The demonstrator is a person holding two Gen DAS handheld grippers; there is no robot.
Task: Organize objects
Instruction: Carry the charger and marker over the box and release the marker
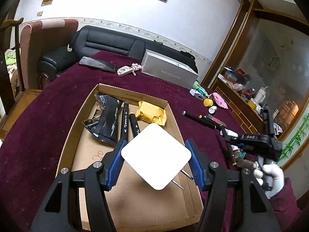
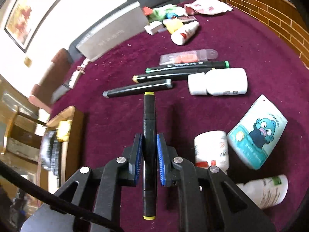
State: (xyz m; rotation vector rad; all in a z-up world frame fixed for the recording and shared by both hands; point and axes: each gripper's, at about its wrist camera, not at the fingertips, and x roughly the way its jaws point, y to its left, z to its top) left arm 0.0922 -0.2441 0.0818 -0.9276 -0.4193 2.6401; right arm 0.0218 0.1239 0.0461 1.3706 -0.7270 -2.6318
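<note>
My left gripper (image 1: 156, 145) is shut on a white square block (image 1: 156, 158) with rounded corners; both blue pads press its sides and two metal prongs show beneath it. It hangs over an open cardboard box (image 1: 133, 92) that holds a black packet (image 1: 108, 119), two black markers (image 1: 125, 119) and a yellow packet (image 1: 151, 113). My right gripper (image 2: 149, 137) is shut on a black marker with yellow ends (image 2: 148, 114), which lies along the fingers over the maroon cloth. A white-gloved hand (image 1: 272, 176) holds that gripper to the right of the box.
Three more markers (image 2: 138, 89) lie crosswise just beyond the held one, with a white bottle (image 2: 218, 81), a blue cartoon tissue pack (image 2: 256, 133), a white jar (image 2: 211, 148) and another bottle (image 2: 264, 191) on the right. A silver box (image 1: 170, 71), phone (image 1: 97, 63) and key fob (image 1: 123, 70) sit at the back.
</note>
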